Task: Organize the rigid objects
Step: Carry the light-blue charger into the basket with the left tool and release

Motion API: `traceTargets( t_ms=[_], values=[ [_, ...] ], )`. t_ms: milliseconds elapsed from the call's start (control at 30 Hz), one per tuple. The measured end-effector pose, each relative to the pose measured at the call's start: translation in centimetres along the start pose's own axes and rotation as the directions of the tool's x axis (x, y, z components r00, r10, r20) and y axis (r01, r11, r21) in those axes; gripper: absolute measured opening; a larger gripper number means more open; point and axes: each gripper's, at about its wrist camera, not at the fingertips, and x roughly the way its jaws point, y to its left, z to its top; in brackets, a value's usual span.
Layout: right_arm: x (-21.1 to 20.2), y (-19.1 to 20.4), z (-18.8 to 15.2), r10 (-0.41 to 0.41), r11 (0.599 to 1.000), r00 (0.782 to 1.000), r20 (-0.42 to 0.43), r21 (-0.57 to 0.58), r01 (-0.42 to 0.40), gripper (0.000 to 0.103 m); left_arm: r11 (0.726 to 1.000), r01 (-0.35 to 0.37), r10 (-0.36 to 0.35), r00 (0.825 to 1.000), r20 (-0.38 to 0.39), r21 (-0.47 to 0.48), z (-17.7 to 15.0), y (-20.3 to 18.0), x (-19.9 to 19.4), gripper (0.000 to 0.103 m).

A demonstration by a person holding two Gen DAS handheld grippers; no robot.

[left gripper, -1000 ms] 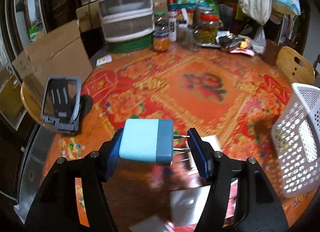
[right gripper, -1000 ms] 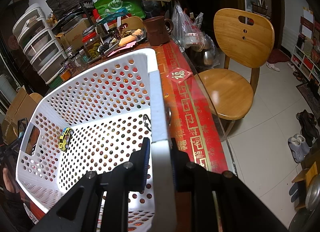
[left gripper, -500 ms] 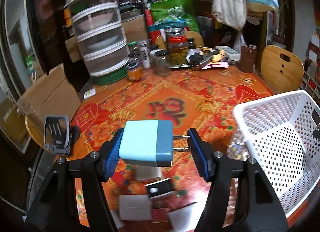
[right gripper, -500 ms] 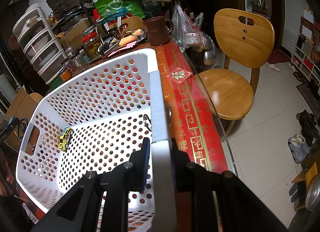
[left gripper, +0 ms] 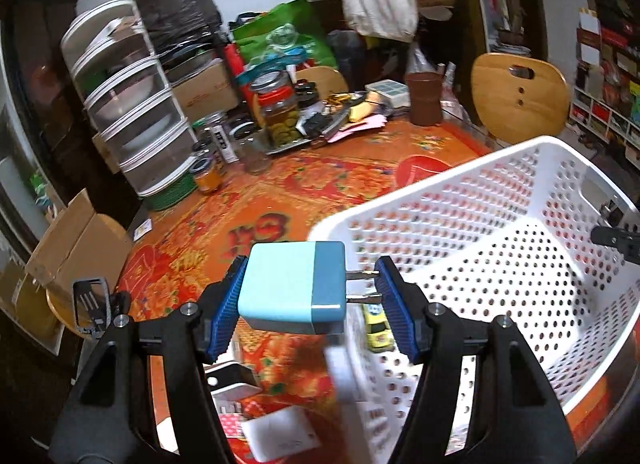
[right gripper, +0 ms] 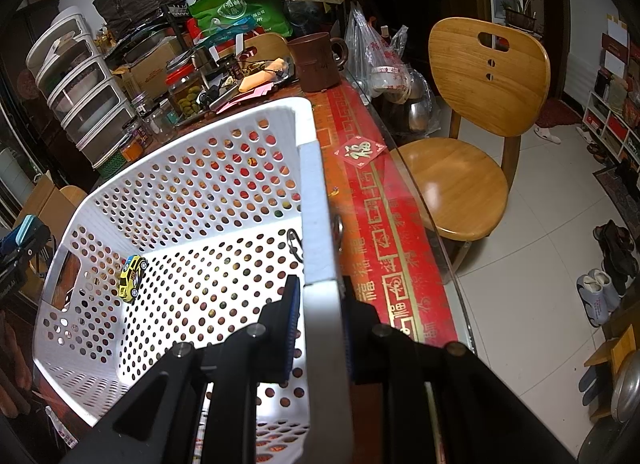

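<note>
- While the table (left gripper: 344,180) carries clutter along its far side, its patterned red cloth lies bare in the middle, so nothing blocks the way across it.
- The basket (left gripper: 516,224), white, perforated and stiff, stands on the table's near right part; the right gripper (right gripper: 320,324) is clamped tight on its near rim, which likely steadies it for loading.
- A drawer stack (left gripper: 132,120), jars and a brown mug (left gripper: 424,98) stand well apart from the basket and look to be no obstacle; a wooden chair (right gripper: 476,112) stands off the table edge.
- The left gripper (left gripper: 308,300) holds the charger (left gripper: 294,288) at a middling spread, one pad on the flat pale end and the other against the prong tips, in the air just outside the basket's near left corner.
- The charger, a two-tone blue block, looks light, hard and smooth. Its flat body faces would be the surest hold; the present pinch on the thin prongs seems liable to pivot or slip.
- Cards and small boxes (left gripper: 280,440) lie on the cloth below the left gripper, outside the basket.
- A yellow toy car (right gripper: 133,278) already lies on the basket floor by the left wall, roughly under the charger's likely drop; it is small, and open floor remains beside it.
- A small clip (right gripper: 294,242) hangs inside the right wall.
</note>
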Motion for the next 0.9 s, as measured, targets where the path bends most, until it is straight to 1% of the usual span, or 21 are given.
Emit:
traceTargets(
  t_ms=[267,400,467,667,767,900],
  values=[
    [0.0,0.1,0.1,0.003,1.000,1.000,0.002,0.001,-0.003,0.017,0.997,0.038,-0.036,0.999,-0.034,0.062,-0.5,-4.4,0.0,0.061],
    [0.0,0.2,0.1,0.003,1.000,1.000,0.002,0.000,-0.003,0.017,0.994,0.026,-0.019,0.997,-0.076,0.102,-0.7,-6.0,1.2,0.061],
    [0.1,0.2,0.1,0.003,1.000,1.000,0.002,0.000,-0.003,0.017,0.993,0.035,-0.025,0.995,-0.098,0.110,-0.7,-6.3,1.8,0.061],
    [0.0,0.3,0.1,0.003,1.000,1.000,0.001,0.000,-0.003,0.017,0.989,0.049,-0.033,0.993,-0.118,0.137,-0.7,-7.0,2.1,0.061],
    [0.0,0.3,0.1,0.003,1.000,1.000,0.001,0.000,-0.003,0.017,0.988,0.075,-0.057,0.989,-0.135,0.133,-0.8,-7.1,2.3,0.061],
    [0.0,0.2,0.2,0.003,1.000,1.000,0.001,0.000,-0.003,0.017,0.987,0.091,-0.072,0.987,-0.146,0.133,-1.4,-7.2,2.4,0.061]
  ],
)
